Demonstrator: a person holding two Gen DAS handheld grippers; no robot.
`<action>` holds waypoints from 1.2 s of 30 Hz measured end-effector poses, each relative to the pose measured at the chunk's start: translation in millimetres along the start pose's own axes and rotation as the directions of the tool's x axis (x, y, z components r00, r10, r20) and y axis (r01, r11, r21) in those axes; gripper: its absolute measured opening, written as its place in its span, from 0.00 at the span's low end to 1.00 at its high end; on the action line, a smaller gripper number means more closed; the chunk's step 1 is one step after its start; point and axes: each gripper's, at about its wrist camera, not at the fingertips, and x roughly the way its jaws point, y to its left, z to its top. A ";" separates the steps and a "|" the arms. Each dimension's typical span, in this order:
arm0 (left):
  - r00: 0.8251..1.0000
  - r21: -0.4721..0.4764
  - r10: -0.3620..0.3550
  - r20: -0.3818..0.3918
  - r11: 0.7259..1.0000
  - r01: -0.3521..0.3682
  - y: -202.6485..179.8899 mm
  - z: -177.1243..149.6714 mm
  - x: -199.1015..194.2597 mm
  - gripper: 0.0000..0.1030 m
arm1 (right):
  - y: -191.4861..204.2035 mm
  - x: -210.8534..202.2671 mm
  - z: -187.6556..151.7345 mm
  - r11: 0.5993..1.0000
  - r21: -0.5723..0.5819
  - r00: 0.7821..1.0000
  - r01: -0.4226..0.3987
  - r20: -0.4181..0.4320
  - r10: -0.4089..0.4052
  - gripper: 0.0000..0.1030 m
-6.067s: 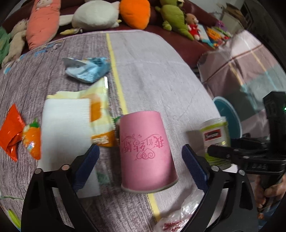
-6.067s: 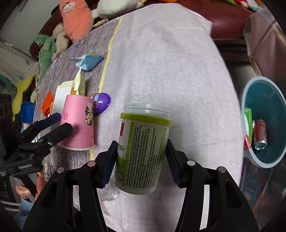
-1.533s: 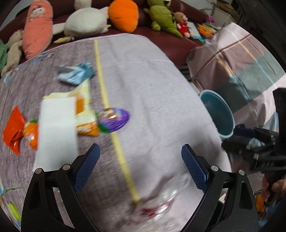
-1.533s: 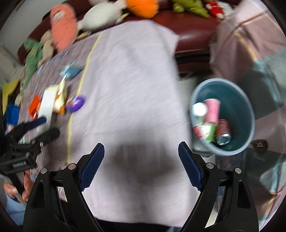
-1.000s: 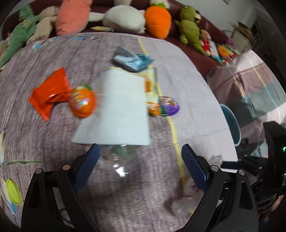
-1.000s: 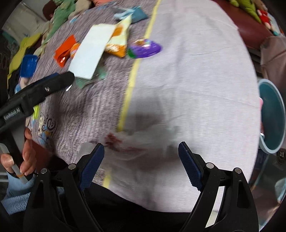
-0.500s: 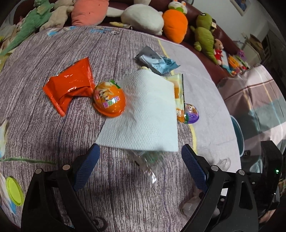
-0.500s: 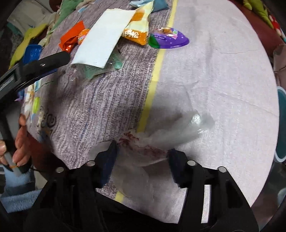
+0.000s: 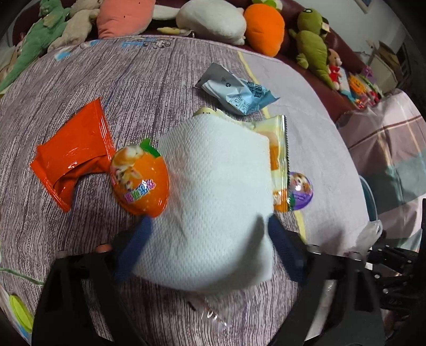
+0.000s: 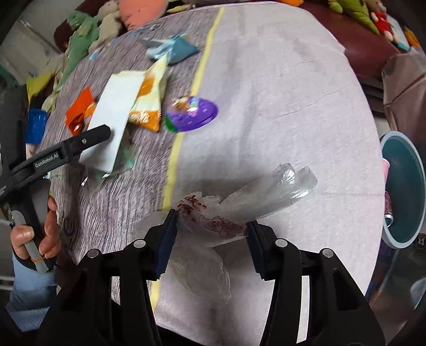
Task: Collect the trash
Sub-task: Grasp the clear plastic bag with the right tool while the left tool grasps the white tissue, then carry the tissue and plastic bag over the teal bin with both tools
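My left gripper (image 9: 207, 250) has its jaws on either side of a white paper napkin (image 9: 213, 202) and they press its edges; the napkin bulges between them. An orange egg-shaped toy shell (image 9: 139, 181) and an orange wrapper (image 9: 72, 157) lie left of it. My right gripper (image 10: 211, 234) is shut on a clear plastic bag (image 10: 250, 202) with red print, near the table's front edge. A purple egg shell (image 10: 190, 114), a yellow snack packet (image 10: 150, 93) and a blue wrapper (image 9: 237, 93) lie on the table.
A teal trash bin (image 10: 404, 186) with a pink cup and a can stands on the floor at the right. Plush toys (image 9: 213, 18) line the sofa behind the table. A clear wrapper (image 9: 210, 311) lies under the napkin's near edge.
My left gripper moved forward and closed around the napkin. My right gripper holds the plastic bag, which now lifts clear of the cloth.
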 end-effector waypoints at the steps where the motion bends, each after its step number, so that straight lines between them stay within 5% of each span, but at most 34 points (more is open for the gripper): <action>1: 1.000 -0.005 0.001 -0.005 1.000 -0.001 0.8 1.0 1.7 0.66 | -3.4 -0.3 0.7 1.000 0.007 1.000 -0.002 0.001 0.002 0.47; 7: 1.000 -0.008 0.009 0.026 1.000 -0.009 0.4 0.3 -11.2 0.18 | -16.2 2.4 2.9 0.999 0.032 1.000 -0.015 0.004 0.015 0.47; 18: 0.997 0.042 -0.051 0.064 0.998 0.048 -27.1 -5.0 -48.7 0.08 | -37.8 -12.5 1.1 0.998 0.058 0.998 -0.039 0.057 0.035 0.47; 28: 0.976 0.142 -0.207 0.067 0.970 0.196 -93.9 1.6 -72.1 0.08 | -80.2 -43.7 -3.3 0.989 0.133 0.989 -0.059 0.145 0.040 0.47; 36: 0.977 0.249 -0.210 -0.016 0.946 0.208 -160.8 -1.3 -43.6 0.08 | -132.5 -72.3 -9.0 0.974 0.216 0.974 -0.072 0.226 0.022 0.47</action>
